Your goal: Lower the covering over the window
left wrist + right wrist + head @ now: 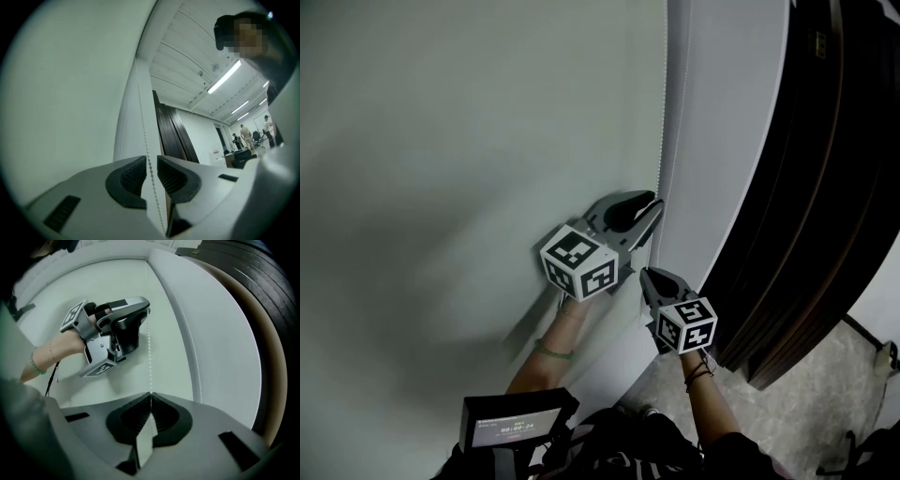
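**Thin bead chain, light load: take it between the pads, not at the tips**

The task's thing is worked through a bead chain (660, 141), which hangs straight down along the edge where the pale wall (469, 141) meets a white panel (722, 141). That panel appears to be the blind itself, with a dark curtain (811, 187) just beside it on the far side.

The chain looks light, limp and slippery: small hard beads on a thin cord, with no stiffness of its own. It probably slides through a loose grip, so the ribbed pads should close squarely on the beads. A steady downward pull along the chain's own line seems safer than a sideways tug, which could jerk the cord. The blind's fabric looks thin and light, so little force should be needed.

The right gripper (647, 274) sits lower, with its jaws pressed together on the chain, which enters them at the tips in the right gripper view. The left gripper (652, 212) sits higher, its jaws spread with a clear gap. The chain runs between its pads (129, 176) without being pinched.

No brand or label can be read. The marker cubes (578, 262) carry only black-and-white square patterns. A small display (511, 427) at the bottom of the head view shows characters too small to make out.
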Demonstrator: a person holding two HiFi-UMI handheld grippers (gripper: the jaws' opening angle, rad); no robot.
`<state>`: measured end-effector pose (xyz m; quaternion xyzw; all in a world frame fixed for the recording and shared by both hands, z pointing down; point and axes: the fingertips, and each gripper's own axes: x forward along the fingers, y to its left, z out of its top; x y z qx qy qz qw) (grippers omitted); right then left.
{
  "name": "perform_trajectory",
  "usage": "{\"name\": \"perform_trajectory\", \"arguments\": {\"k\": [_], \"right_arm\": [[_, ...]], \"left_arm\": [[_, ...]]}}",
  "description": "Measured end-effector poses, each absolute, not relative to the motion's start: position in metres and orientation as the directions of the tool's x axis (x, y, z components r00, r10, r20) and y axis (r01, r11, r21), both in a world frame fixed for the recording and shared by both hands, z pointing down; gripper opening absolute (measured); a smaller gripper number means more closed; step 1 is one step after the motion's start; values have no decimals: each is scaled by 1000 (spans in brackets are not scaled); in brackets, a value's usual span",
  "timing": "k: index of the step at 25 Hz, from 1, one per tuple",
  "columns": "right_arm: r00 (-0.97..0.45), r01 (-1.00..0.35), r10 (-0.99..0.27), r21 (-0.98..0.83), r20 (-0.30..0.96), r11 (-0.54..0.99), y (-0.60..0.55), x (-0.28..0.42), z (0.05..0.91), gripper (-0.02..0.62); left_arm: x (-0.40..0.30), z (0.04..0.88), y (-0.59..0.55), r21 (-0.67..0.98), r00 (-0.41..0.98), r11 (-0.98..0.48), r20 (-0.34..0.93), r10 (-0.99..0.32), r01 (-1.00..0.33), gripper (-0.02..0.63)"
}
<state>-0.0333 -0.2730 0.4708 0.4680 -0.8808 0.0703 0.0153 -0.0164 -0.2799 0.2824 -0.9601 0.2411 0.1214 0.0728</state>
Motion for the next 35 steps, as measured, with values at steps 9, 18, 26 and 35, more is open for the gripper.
{"name": "perform_trajectory", "arguments": {"k": [9,18,26,35], "right_arm": [[-537,-843,-823,-81,184,532,-260,-34,504,11],[-473,-881,-714,-246,516,405,-210,-18,692,11],[-443,-896,-748,-235,493,376,-197,-12,695,14],[-466,-878,-787,-318,403,357,-192,4,670,21]], "left_arm": [[-15,321,-280,2,849,-866,-193,-492,-501,11],[-18,520,-267,213,833,-805,133,-538,-554,11],[-24,536,-261,196,832,-809,155,-533,-555,11],[-52,573,-249,291,787,-733,163,-595,-615,55]]}}
